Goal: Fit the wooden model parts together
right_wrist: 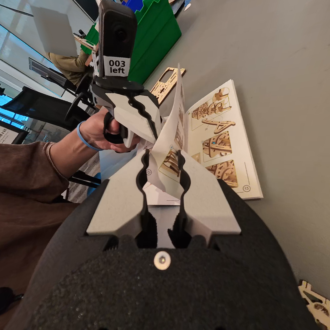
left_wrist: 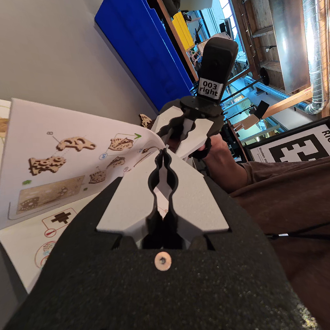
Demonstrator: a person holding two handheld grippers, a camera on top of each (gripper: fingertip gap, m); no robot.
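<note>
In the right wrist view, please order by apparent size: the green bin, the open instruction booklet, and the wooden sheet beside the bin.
1. Open instruction booklet
2. Green bin, partly hidden and farther away, so its true size is unsure
3. Wooden sheet

Grey matte tabletop (right_wrist: 267, 53), bright windows (left_wrist: 230, 10), timber beams (left_wrist: 250, 35), silver ribbed ventilation duct (left_wrist: 317, 62), black office chair (right_wrist: 35, 105).

Bright daylight, fisheye-warped, blurred edges
</note>
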